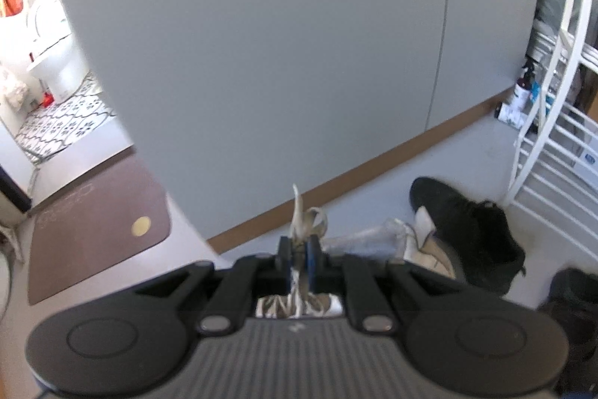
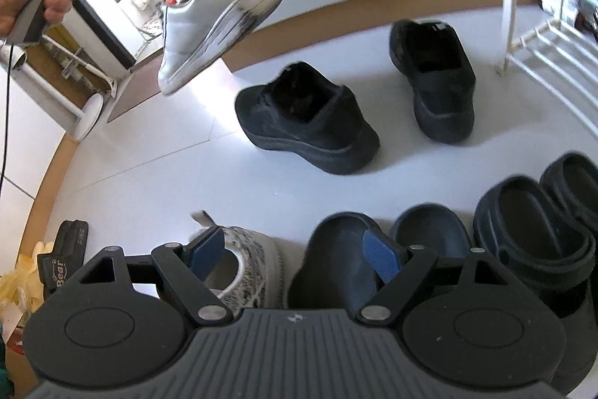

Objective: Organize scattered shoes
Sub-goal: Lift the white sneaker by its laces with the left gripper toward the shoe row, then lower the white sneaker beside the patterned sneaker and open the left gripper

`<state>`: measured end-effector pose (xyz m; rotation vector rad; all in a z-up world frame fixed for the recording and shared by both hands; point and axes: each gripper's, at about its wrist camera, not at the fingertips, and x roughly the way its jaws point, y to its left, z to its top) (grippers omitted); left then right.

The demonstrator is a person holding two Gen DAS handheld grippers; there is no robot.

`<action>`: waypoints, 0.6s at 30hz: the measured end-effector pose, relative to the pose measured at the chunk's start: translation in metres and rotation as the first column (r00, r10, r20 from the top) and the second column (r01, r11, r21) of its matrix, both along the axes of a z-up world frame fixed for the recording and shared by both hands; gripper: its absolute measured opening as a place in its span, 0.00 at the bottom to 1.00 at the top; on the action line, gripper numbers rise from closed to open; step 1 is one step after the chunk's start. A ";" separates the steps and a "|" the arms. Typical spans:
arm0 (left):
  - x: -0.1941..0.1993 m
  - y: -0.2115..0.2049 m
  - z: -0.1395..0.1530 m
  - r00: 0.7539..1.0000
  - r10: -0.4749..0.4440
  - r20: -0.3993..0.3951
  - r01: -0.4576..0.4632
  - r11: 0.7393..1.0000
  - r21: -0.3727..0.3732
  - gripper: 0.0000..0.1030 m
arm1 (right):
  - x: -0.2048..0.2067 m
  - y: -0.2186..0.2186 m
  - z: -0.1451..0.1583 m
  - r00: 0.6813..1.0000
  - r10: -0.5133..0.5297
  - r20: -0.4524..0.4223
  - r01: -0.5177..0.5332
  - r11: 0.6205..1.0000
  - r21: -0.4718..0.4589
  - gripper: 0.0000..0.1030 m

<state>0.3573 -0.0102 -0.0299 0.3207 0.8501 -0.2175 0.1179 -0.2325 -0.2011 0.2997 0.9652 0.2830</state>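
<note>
Left gripper [image 1: 299,258] is pinching the laces [image 1: 304,223] of the white sneaker [image 2: 209,21], jaws closed on them; the sneaker is hanging in the air, toe down, above the grey floor [image 2: 157,167]. Right gripper [image 2: 295,255] is hovering with jaws spread wide, holding nothing, over a second white sneaker [image 2: 248,266] and a dark slipper [image 2: 336,260]. 2 black sneakers [image 2: 306,116] [image 2: 435,77] are sitting apart near the white rack [image 2: 545,62].
</note>
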 end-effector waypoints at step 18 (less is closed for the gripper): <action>-0.115 0.096 -0.009 0.995 0.078 -0.068 -0.084 0.994 -0.076 0.07 | -0.032 0.040 0.094 0.983 0.166 0.074 -0.149 0.970 -0.192 0.83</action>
